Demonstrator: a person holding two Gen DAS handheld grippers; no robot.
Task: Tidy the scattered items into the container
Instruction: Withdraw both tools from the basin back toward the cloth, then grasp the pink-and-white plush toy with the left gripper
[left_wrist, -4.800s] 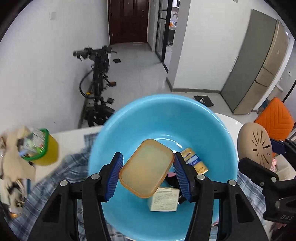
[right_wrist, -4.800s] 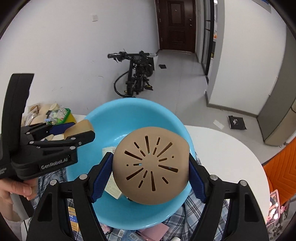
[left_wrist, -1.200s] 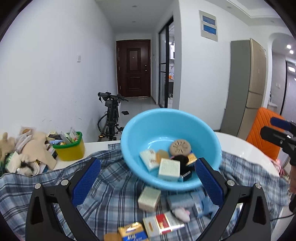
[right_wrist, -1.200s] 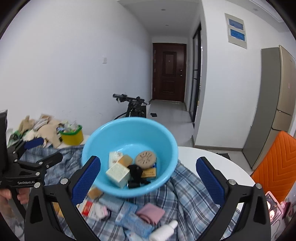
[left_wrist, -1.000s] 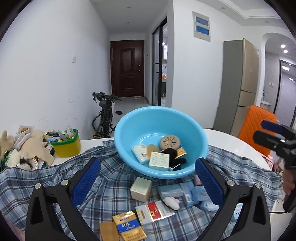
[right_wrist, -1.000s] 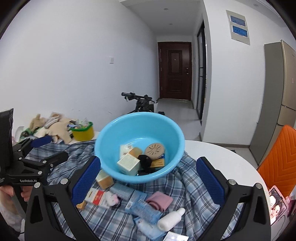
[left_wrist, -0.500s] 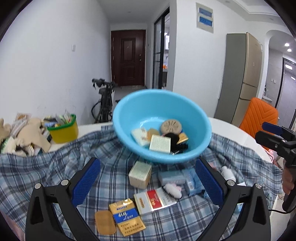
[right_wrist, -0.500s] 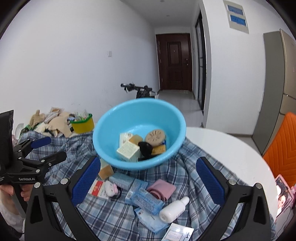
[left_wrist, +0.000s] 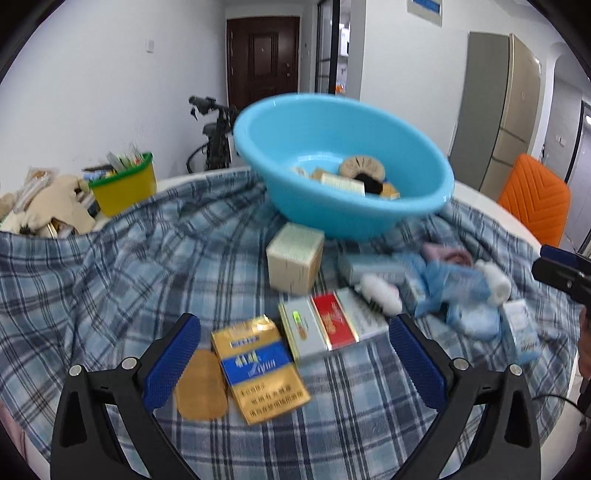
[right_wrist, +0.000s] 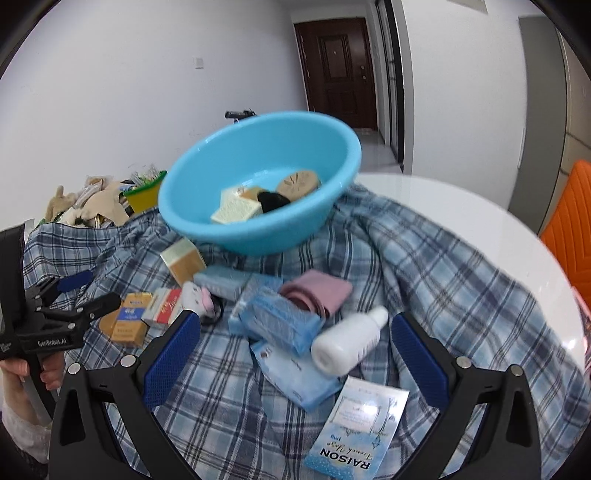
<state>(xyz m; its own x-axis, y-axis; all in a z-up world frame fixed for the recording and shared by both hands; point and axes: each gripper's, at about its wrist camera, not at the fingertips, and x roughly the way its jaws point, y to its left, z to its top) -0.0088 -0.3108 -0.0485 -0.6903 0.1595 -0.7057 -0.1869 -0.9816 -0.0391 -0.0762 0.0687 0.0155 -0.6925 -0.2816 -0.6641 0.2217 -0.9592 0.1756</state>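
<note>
A round white table (right_wrist: 461, 221) carries a rumpled blue plaid cloth (left_wrist: 122, 273) that covers most of its top. On the cloth sits a light blue basin (left_wrist: 343, 218), tilted toward the cameras, with a few items already in it: a tan round perforated lid (right_wrist: 298, 181), a cream box (right_wrist: 236, 211) and a dark object beside them.

The left gripper (left_wrist: 291, 354) hangs low over the near edge of the cloth, its blue-padded fingers (left_wrist: 171, 356) spread wide with nothing between them. It points toward the basin. Just ahead of the gap lie a gold and blue carton (left_wrist: 258, 367), a flat tan oval piece (left_wrist: 201, 389) touching the carton's left side, and a grey and red carton (left_wrist: 330, 328) to its right. A cream cube box (left_wrist: 294, 258) stands further on, just beside the basin's wall.

The right gripper (right_wrist: 295, 354) is likewise wide apart and empty, held above the cloth and aimed at the basin. In front of it are a white bottle (right_wrist: 349, 341) lying on its side, a pale blue pack (right_wrist: 277, 319), a pink folded cloth (right_wrist: 319, 293) and a printed sachet (right_wrist: 360, 430) nearest the camera.

In the right wrist view a hand (right_wrist: 18, 373) grips the handle of the left tool at the lower left.
</note>
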